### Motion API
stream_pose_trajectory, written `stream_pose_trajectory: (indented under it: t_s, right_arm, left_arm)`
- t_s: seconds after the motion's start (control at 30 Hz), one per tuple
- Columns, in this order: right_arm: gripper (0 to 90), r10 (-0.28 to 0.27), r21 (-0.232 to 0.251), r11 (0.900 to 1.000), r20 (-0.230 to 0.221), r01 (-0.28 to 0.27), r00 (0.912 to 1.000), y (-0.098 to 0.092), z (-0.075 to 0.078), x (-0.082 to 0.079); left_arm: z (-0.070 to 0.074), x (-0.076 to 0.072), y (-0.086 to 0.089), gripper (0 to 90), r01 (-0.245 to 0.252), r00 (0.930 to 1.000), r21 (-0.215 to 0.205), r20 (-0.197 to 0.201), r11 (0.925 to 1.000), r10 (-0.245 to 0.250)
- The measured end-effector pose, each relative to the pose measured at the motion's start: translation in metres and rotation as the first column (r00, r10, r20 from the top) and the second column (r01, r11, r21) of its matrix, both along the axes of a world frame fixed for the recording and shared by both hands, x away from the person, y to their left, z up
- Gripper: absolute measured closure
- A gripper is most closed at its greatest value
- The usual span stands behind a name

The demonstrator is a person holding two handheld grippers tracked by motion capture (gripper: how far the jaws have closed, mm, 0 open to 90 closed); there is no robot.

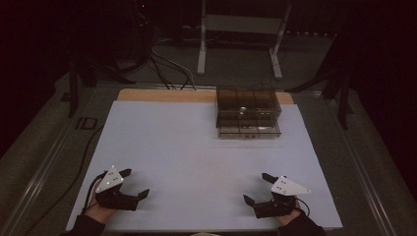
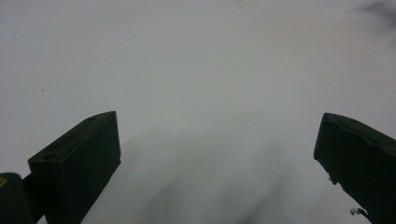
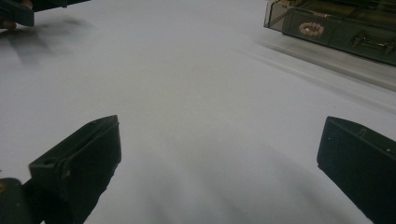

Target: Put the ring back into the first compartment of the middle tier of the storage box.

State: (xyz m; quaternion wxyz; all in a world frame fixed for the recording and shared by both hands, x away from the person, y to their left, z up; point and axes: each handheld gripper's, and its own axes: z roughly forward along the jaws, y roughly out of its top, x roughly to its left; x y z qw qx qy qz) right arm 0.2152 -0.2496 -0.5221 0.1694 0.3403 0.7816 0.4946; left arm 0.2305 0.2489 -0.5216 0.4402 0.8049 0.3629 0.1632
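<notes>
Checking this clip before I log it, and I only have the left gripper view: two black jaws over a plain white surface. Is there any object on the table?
Observer: Yes, a clear compartmented box sits at the far edge of the white table, right of centre.
Operator: Anything inside it?
Observer: The right gripper view shows small items in its front compartments, one like a beaded ring; the rest is too blurred to name.
Operator: Is the right gripper holding something?
Observer: No, its jaws stand wide apart with nothing between them, near the table's front edge.
</notes>
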Motion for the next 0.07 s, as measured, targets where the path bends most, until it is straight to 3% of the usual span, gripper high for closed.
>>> stream_pose_trajectory:
  t_s: [0.07]
  right_arm:
    - [0.0, 0.001, -0.001, 1.000, 0.002, -0.001, 1.0000, 0.0002, 0.0001, -0.0001]
  left_arm:
    - [0.0004, -0.0001, -0.0002, 2.1, 0.001, 1.0000, -0.002, -0.001, 1.0000, -0.001]
